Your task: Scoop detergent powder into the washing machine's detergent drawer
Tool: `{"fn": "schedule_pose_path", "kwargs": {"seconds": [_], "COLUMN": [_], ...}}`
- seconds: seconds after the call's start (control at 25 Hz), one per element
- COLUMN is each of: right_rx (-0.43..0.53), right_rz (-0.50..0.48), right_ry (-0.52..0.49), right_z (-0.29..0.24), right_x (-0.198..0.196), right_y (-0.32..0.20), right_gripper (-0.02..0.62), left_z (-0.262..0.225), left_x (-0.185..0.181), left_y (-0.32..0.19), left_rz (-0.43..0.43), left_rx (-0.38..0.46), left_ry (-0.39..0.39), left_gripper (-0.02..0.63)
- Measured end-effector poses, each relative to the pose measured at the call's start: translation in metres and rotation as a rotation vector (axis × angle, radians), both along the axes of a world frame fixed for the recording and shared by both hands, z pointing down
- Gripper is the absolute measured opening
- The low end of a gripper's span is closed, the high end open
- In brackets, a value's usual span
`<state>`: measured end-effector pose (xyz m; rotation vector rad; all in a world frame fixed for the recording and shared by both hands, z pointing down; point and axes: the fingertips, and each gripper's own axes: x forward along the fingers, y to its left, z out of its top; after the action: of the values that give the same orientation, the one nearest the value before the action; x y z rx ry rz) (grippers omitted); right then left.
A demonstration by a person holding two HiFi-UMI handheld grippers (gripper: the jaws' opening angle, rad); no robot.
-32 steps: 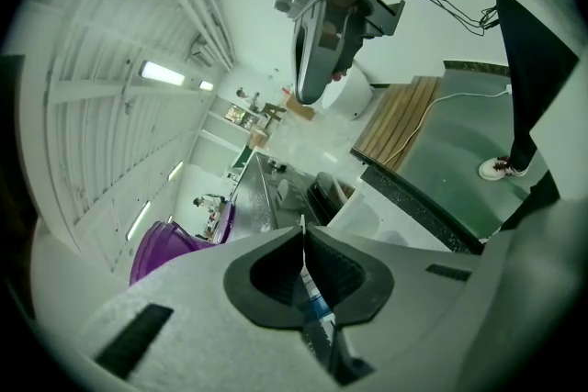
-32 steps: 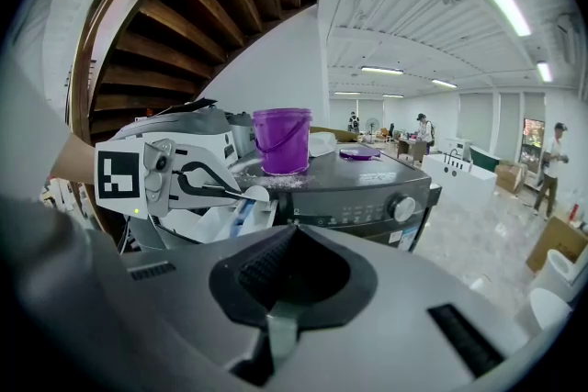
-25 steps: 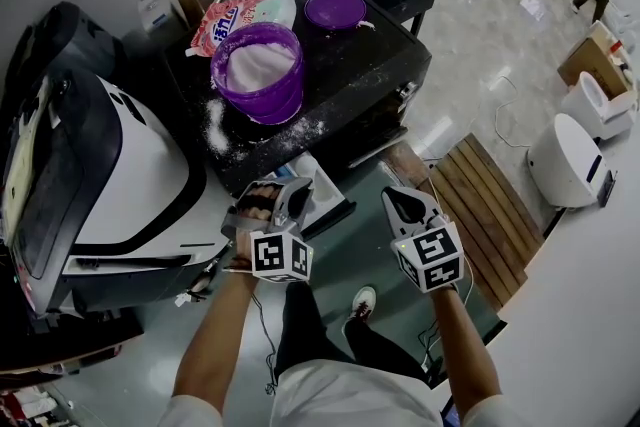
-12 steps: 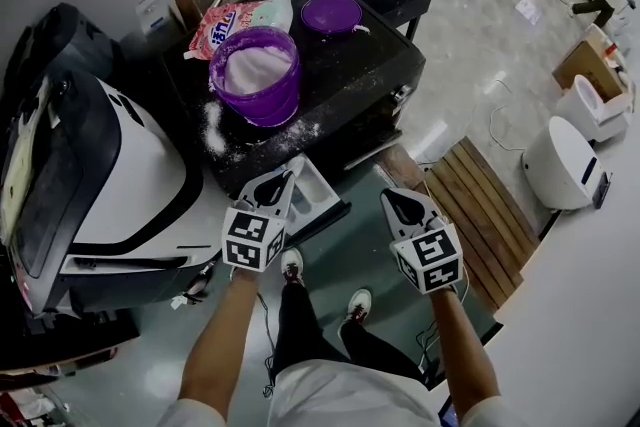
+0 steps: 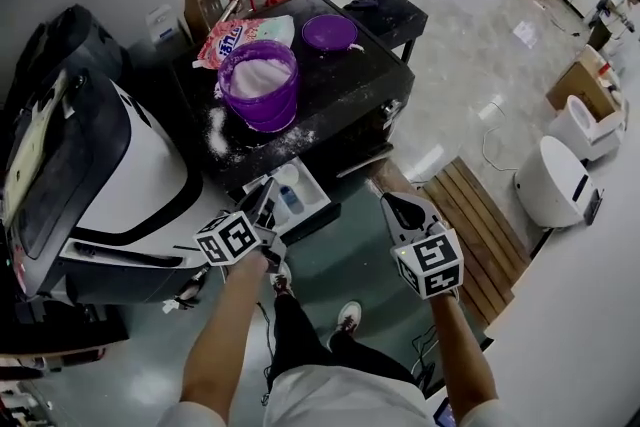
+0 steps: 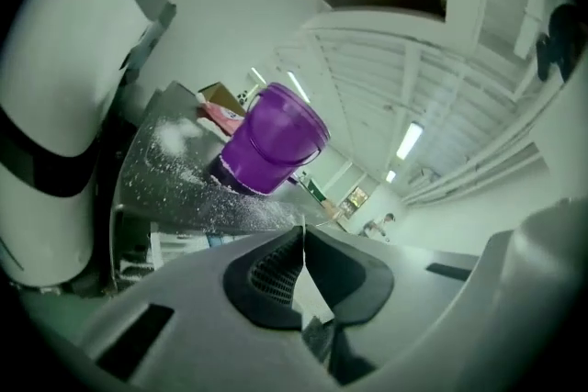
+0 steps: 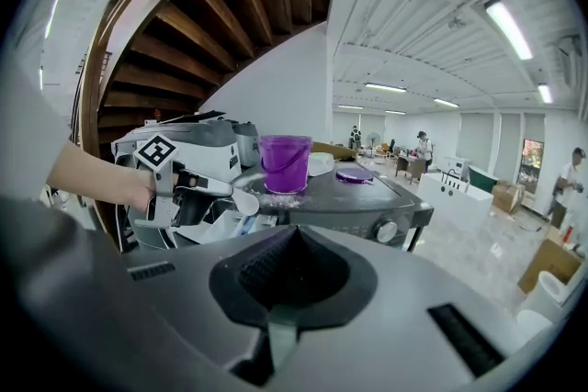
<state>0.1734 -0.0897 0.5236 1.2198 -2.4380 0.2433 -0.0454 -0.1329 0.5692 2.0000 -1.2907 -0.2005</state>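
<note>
Spillage is the likeliest fault. A scoop [image 7: 244, 200] is clamped in the closed fingers of the left gripper [image 5: 262, 207] and held just over the open drawer [image 5: 305, 200], below the bucket [image 5: 260, 80]. If it is tipped off-centre, powder could be dropped past the compartment, as loose powder [image 5: 214, 129] on the washer top suggests. The right gripper [image 5: 392, 205] is held apart, its fingers closed on nothing.

No text legible anywhere. Detergent bag [image 5: 236, 35] on the machine top carries large print — too blurred and small to read.
</note>
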Motion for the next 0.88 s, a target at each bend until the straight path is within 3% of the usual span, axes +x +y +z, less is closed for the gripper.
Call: {"fn": "schedule_pose_path", "kwargs": {"seconds": [0.28, 0.64, 0.88], "right_rx": [0.019, 0.052, 0.138], "right_rz": [0.008, 0.021, -0.002], "right_ry": [-0.013, -0.044, -0.058], "right_z": [-0.023, -0.066, -0.112], "right_x": [0.01, -0.007, -0.037], "right_y": [0.014, 0.015, 0.011], "right_gripper": [-0.002, -0.003, -0.002], "left_z": [-0.02, -0.082, -0.139], "left_x": [-0.003, -0.015, -0.039], "left_y": [0.02, 0.038, 0.051], "left_rz": [-0.029, -0.014, 0.014], "left_rx": [0.024, 0.113, 0.238], "left_ry": [0.039, 0.105, 0.009], "left_gripper": [0.014, 0.014, 0.014]}}
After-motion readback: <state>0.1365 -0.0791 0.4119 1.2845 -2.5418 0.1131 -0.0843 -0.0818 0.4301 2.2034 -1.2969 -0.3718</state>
